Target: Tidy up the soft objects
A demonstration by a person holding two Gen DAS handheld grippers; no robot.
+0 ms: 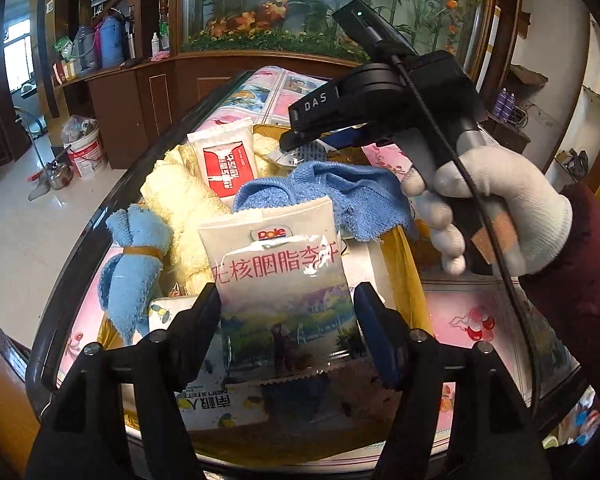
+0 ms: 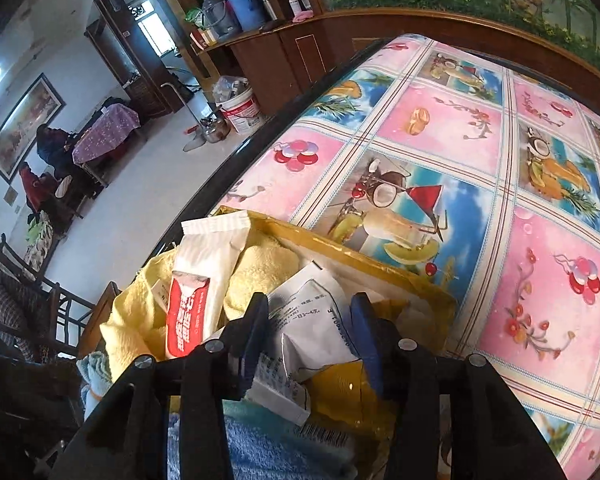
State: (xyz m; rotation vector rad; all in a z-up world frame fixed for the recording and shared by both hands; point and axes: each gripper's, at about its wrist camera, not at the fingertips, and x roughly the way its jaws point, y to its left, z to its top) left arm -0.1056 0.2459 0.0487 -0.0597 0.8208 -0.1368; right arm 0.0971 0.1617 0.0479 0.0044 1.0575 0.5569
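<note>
A gold box [image 1: 404, 264] on the table holds the soft things. In it lie a yellow towel [image 1: 180, 196], a loose blue towel [image 1: 340, 196], a rolled blue towel [image 1: 132, 264] with a band, and a red-and-white pouch [image 1: 226, 160]. A Dole snack pouch [image 1: 276, 280] rests on the pile between the wide-apart fingers of my open left gripper [image 1: 286, 300]. A gloved hand [image 1: 500, 208] holds my right gripper [image 1: 288, 136] over the far end of the box. In the right wrist view, that right gripper [image 2: 310, 316] is shut on a crumpled white packet [image 2: 312, 344].
The table [image 2: 440, 140] has a pink and blue fruit-print cloth that stretches beyond the box. A lemon-print pouch [image 1: 212, 400] lies under the Dole pouch. A white bucket [image 1: 86, 152] and a kettle [image 1: 58, 176] stand on the floor to the left. A wooden cabinet [image 1: 132, 112] lines the back.
</note>
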